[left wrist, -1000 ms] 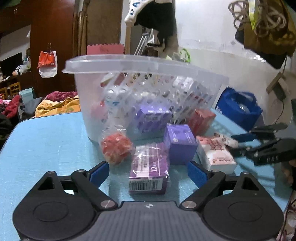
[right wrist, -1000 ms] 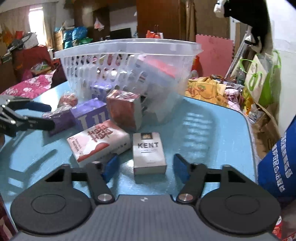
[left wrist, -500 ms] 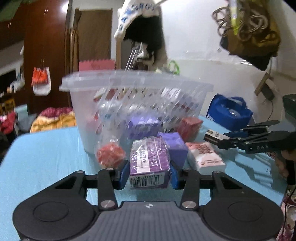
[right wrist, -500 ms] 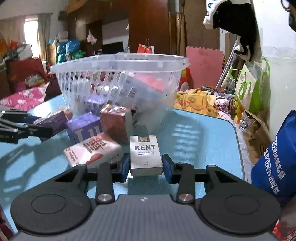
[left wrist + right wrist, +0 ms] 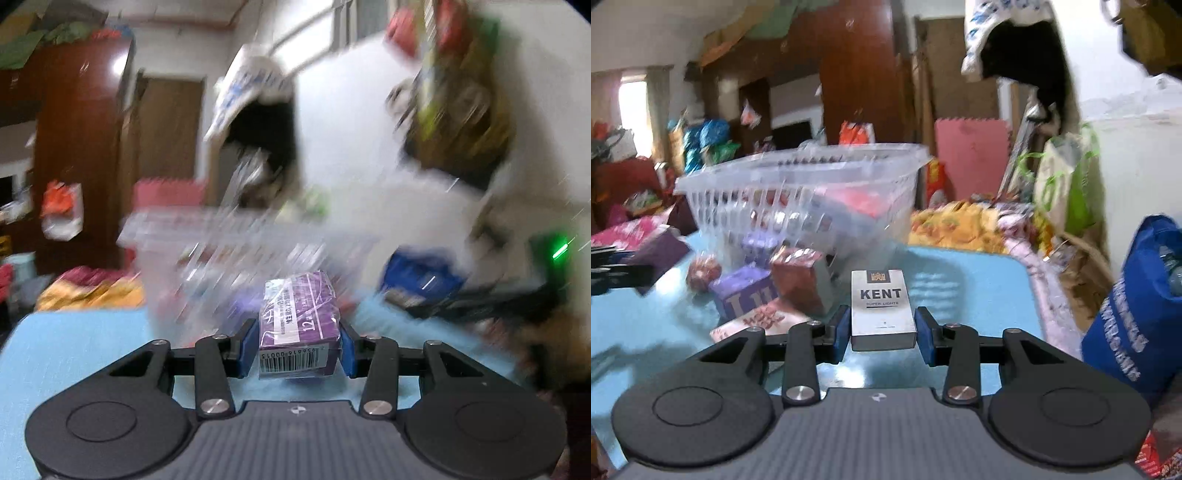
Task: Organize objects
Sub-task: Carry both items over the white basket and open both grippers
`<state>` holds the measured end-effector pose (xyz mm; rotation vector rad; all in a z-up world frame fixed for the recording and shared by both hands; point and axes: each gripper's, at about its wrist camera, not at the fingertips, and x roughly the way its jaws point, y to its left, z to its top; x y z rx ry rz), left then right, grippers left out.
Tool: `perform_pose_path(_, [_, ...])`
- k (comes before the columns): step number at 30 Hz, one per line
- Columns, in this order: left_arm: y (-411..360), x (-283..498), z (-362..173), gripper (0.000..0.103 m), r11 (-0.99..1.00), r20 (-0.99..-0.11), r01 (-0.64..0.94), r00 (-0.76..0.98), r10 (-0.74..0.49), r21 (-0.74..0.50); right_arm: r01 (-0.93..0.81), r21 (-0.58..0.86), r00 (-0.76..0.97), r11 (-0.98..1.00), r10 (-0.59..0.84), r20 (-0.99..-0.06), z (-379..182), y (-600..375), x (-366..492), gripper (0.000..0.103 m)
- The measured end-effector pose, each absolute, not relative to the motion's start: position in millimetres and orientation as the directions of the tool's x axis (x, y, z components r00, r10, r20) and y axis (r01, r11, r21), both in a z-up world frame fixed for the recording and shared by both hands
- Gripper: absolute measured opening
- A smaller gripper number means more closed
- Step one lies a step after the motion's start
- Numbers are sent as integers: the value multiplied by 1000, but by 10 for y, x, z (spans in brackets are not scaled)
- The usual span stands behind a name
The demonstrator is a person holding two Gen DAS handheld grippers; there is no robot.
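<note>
My left gripper (image 5: 297,345) is shut on a purple plastic-wrapped box (image 5: 299,325) and holds it above the blue table (image 5: 74,347); this view is blurred by motion. My right gripper (image 5: 882,330) is shut on a white Kent cigarette pack (image 5: 881,306), lifted off the table (image 5: 975,291). The clear plastic basket (image 5: 798,199), with several boxes inside, stands ahead in both views. In the right wrist view the left gripper with the purple box (image 5: 657,253) shows at the far left.
On the table in front of the basket lie a purple box (image 5: 746,295), a red-brown box (image 5: 799,280), a white and red box (image 5: 757,321) and a red wrapped ball (image 5: 703,273). A blue bag (image 5: 1137,317) stands off the table's right edge.
Both grippers closed on their objects, the left on the purple box and the right on the Kent pack, and both have lifted them off the table. The left view is now blurred.
</note>
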<state>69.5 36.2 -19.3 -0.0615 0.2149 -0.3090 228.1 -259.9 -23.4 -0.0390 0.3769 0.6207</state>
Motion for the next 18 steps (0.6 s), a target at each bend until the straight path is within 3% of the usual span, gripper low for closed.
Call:
perform_pose_path(3, [436, 660, -99, 48, 951, -164, 277, 941, -297, -134, -582, 110, 757, 806, 586, -290, -48, -2690, 2164, 41])
perform_pose_path(8, [446, 817, 365, 48, 941, -111, 286, 945, -308, -179, -626, 36, 758, 779, 619, -204, 562, -2427, 2034, 41])
perform_pose_path(11, [397, 1118, 659, 48, 958, -129, 238, 957, -260, -162, -669, -4, 724, 743, 651, -228, 847, -2075, 2162, 41])
perform_pose_path(15, [383, 1696, 828, 48, 974, -242, 143, 953, -183, -173, -684, -19, 699, 729, 648, -302, 940, -1680, 2484, 41])
perform_pose_path(18, [408, 1980, 817, 51, 971, -280, 125, 943, -180, -201, -697, -40, 685, 716, 648, -334, 889, -1479, 2627, 41])
